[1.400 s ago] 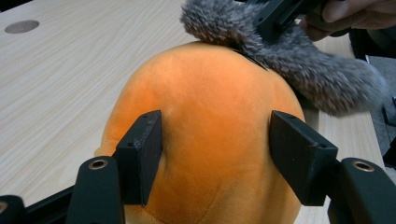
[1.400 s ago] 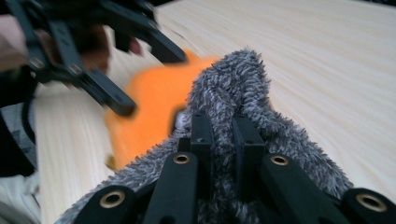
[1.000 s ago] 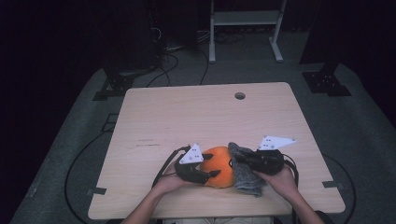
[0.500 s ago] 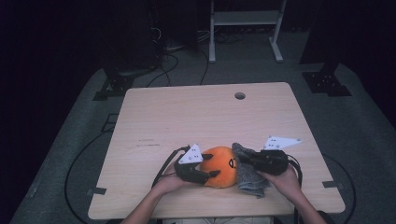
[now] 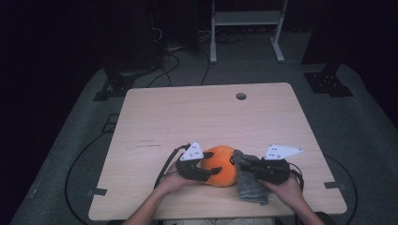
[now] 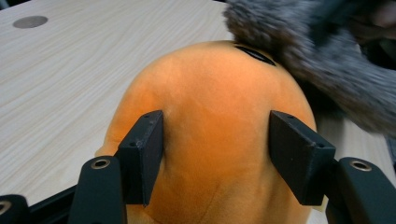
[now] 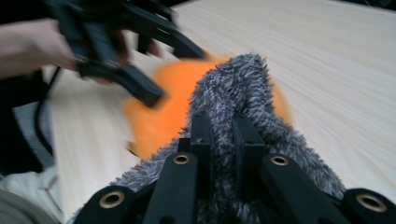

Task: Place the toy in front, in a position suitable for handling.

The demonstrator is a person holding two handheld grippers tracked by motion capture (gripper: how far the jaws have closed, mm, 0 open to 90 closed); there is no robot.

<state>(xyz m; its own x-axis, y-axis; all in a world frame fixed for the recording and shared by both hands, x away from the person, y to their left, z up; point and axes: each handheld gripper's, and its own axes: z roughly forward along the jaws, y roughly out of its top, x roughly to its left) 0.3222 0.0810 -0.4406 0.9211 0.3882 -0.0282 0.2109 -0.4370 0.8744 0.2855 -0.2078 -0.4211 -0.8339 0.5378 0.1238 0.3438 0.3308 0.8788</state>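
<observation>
Orange plush toy lies near the front edge of a pale wooden table, which has a round hole near its far side. Around the table is grey floor with cables and a white stand; the room behind is dark. The left gripper pinches the toy on both sides. The right gripper is pressed together on a grey fuzzy cloth, which touches the toy. The cloth covers part of the toy, and the right gripper view is blurred.

Orange plush toy: soft, short-napped, matt. Grey cloth: shaggy, fuzzy pile. Table: pale wood grain, smooth, matt. Jaws: matt black plastic.
</observation>
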